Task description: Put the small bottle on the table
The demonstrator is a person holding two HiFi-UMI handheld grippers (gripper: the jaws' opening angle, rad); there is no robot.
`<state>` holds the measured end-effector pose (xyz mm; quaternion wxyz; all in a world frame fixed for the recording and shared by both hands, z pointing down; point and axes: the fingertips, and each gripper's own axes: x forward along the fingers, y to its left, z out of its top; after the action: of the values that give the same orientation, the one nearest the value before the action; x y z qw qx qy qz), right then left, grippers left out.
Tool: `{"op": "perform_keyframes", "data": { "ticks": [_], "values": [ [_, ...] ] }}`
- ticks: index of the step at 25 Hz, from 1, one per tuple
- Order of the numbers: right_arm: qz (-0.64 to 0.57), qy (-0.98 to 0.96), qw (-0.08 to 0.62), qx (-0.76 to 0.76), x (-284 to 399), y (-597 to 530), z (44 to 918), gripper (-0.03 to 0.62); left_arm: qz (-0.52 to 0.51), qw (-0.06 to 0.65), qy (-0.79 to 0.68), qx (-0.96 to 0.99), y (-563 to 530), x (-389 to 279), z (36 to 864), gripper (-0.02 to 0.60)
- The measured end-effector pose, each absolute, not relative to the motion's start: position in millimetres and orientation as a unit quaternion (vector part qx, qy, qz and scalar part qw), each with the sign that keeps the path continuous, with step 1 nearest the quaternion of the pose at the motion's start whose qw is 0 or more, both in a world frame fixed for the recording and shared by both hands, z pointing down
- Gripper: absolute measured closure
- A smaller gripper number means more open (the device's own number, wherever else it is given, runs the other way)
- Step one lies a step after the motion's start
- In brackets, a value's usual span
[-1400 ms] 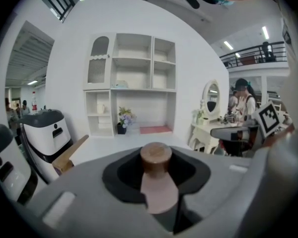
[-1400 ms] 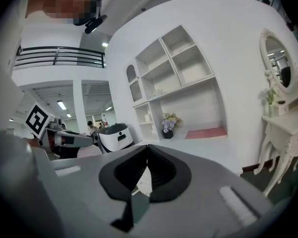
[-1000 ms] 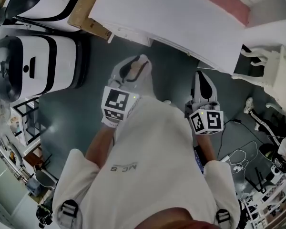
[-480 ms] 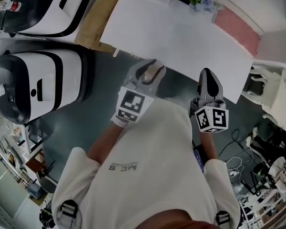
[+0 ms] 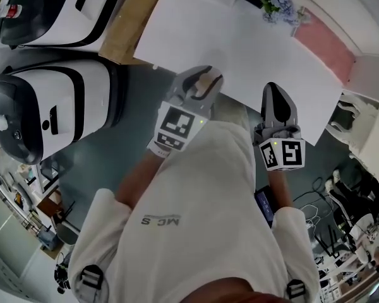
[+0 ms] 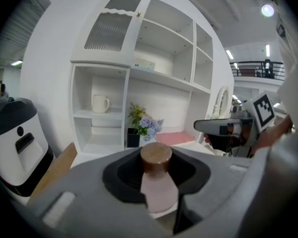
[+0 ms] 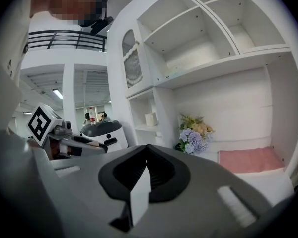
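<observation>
The small bottle (image 6: 158,182), pale pink with a brown wooden cap, stands upright between the jaws of my left gripper (image 6: 157,168), which is shut on it. From the head view the bottle's (image 5: 204,84) cap peeks out of the left gripper (image 5: 199,86), held over the floor just at the near edge of the white table (image 5: 252,43). My right gripper (image 5: 276,103) hovers beside it at the same edge. In the right gripper view its jaws (image 7: 144,170) meet with nothing between them.
A vase of blue and yellow flowers (image 5: 283,2) and a pink mat (image 5: 325,46) lie on the far side of the table. White shelves (image 6: 109,118) with a mug rise behind. Two white-and-black machines (image 5: 44,109) stand on the floor at left. Cables clutter the floor at right.
Both grippers have moved forward from over the dark floor up to the table's near edge. The bottle stays clamped in the left gripper.
</observation>
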<state>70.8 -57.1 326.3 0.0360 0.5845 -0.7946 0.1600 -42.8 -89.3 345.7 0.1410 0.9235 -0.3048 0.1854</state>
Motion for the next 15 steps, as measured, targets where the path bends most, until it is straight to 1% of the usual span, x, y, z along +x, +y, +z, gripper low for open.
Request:
{"op": "perform_keyframes", "data": {
  "ticks": [5, 15],
  "values": [
    [0.17, -0.809, 0.025, 0.562, 76.3, -85.4, 338.3, 0.597, 0.198, 0.154, -0.314, 0.916, -115.6, -33.2, 361.7, 0.463],
    [0.182, -0.81, 0.035, 0.556, 84.0, -129.0, 378.1, 0.597, 0.21, 0.161, -0.337, 0.904, -171.6, -23.6, 411.6, 0.463]
  ]
}}
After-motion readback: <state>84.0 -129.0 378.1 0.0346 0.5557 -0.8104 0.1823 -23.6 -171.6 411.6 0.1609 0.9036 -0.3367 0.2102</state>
